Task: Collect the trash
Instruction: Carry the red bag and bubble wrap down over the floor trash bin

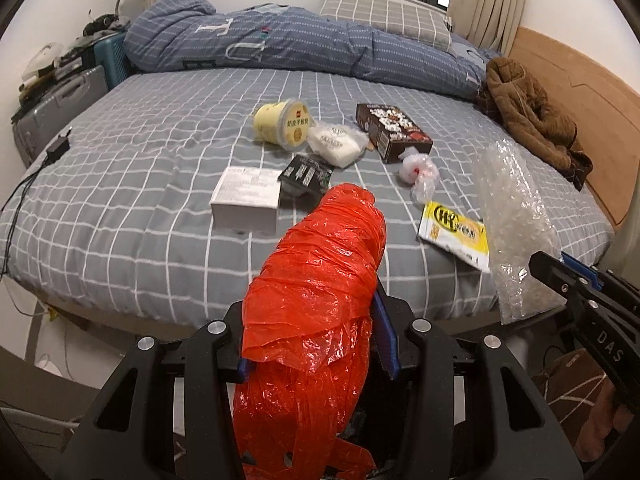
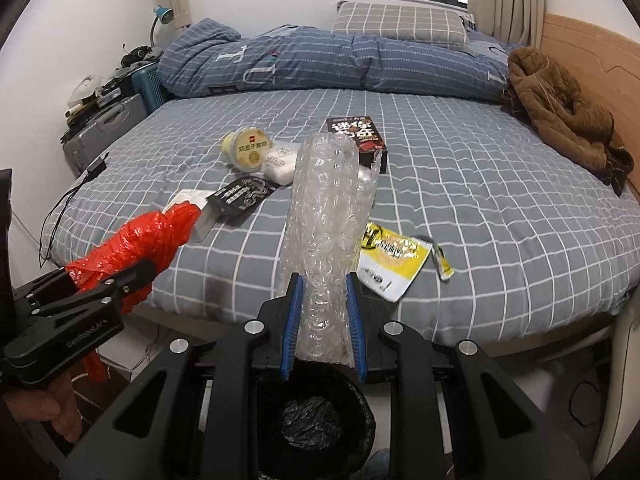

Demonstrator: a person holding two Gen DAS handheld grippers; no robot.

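My left gripper point(image 1: 316, 336) is shut on a crumpled red plastic bag point(image 1: 320, 280), which sticks up over the bed's near edge. My right gripper point(image 2: 322, 312) is shut on a roll of clear bubble wrap point(image 2: 324, 208) that stands upright between its blue pads. Below it on the floor is a black bin point(image 2: 354, 394) with a dark liner. On the bed lie a yellow cup point(image 1: 280, 124), a white pack point(image 1: 336, 144), a dark box point(image 1: 394, 132), a white box point(image 1: 246, 200), a black packet point(image 1: 306, 174), a crumpled white bag point(image 1: 418, 172) and a yellow packet point(image 1: 456, 232).
A grey checked bed point(image 1: 140, 168) fills the view, with a folded blue quilt point(image 1: 280, 40) and a pillow point(image 1: 384, 12) at the far side. A brown coat point(image 1: 528, 112) lies by the wooden headboard point(image 1: 580, 92). A charger point(image 1: 58, 148) and a grey suitcase point(image 1: 52, 104) are at left.
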